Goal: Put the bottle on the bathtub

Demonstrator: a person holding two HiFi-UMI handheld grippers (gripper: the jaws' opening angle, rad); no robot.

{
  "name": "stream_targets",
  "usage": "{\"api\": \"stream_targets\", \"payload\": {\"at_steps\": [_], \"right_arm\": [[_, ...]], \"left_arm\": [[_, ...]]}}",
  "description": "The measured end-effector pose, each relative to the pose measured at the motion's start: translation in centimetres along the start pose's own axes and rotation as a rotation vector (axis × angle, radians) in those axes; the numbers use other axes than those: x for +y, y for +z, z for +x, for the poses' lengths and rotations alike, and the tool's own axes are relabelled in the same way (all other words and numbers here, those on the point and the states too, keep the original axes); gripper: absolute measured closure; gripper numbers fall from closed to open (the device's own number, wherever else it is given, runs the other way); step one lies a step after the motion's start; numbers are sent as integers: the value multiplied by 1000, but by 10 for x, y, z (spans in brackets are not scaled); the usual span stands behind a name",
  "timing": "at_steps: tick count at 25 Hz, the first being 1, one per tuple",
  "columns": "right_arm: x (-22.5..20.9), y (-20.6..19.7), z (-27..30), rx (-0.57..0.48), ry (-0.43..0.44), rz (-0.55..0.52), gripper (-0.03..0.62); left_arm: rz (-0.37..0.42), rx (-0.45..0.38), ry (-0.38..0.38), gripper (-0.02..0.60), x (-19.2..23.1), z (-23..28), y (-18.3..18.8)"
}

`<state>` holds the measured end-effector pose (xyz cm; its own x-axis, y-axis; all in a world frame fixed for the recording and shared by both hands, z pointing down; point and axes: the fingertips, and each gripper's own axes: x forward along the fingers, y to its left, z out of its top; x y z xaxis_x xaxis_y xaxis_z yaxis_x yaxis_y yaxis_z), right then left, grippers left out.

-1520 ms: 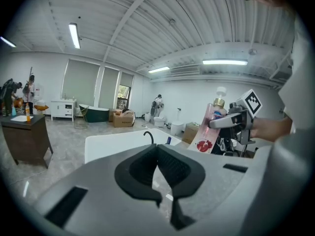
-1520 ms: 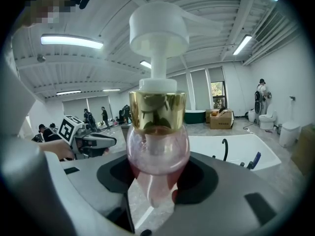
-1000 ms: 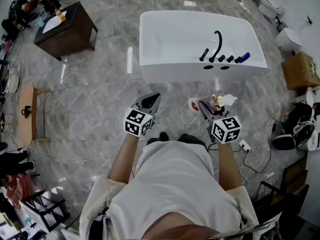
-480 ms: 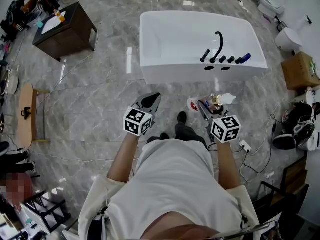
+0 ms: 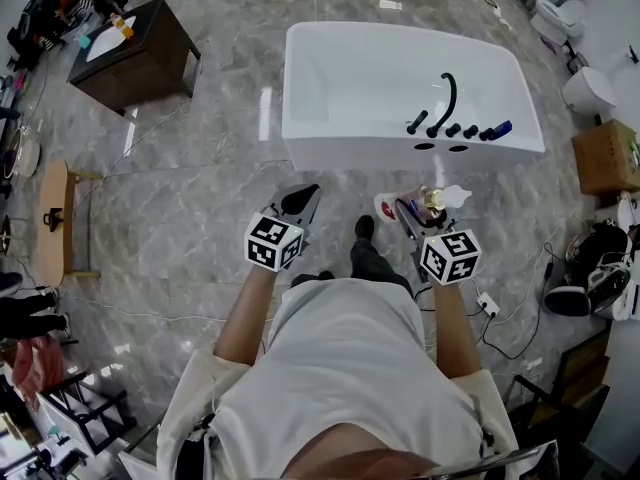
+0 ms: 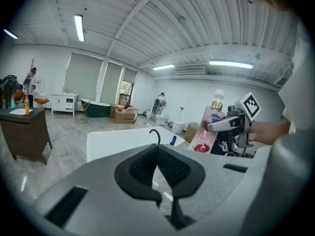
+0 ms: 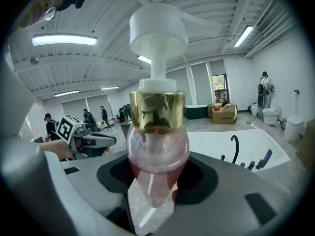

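A pink pump bottle [image 7: 157,146] with a gold collar and white pump head [image 7: 158,28] stands upright in my right gripper [image 5: 415,213], which is shut on its body. In the head view the bottle [image 5: 430,200] hangs over the marble floor, just short of the white bathtub [image 5: 420,150]. A black curved faucet [image 5: 447,98] and knobs sit on the tub's near rim. My left gripper [image 5: 298,203] is level with the right one, shut, with nothing between its fingers [image 6: 170,168]. The left gripper view shows the bottle [image 6: 210,127] to its right and the tub [image 6: 123,139] ahead.
A blue item [image 5: 500,129] lies on the tub rim next to the knobs. A dark wooden cabinet [image 5: 135,53] stands at the back left, a wooden bench [image 5: 55,223] at the left. A cardboard box [image 5: 605,158], toilets [image 5: 590,88] and floor cables with a power strip [image 5: 488,303] crowd the right.
The person has stepped forward, one foot now ahead between the grippers, and the tub sits slightly nearer. Both grippers keep their pose; the bottle stays held.
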<state>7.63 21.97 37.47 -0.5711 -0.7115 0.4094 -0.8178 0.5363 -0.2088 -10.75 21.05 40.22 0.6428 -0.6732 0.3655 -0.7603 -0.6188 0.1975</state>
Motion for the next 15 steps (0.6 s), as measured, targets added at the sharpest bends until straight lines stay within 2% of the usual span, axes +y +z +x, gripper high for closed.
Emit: {"api": "stream_targets", "payload": {"at_steps": [15], "right_arm": [[-135,45,101,67,81,5,361]], "left_arm": [[-48,53,66,572,55,139,40]]}}
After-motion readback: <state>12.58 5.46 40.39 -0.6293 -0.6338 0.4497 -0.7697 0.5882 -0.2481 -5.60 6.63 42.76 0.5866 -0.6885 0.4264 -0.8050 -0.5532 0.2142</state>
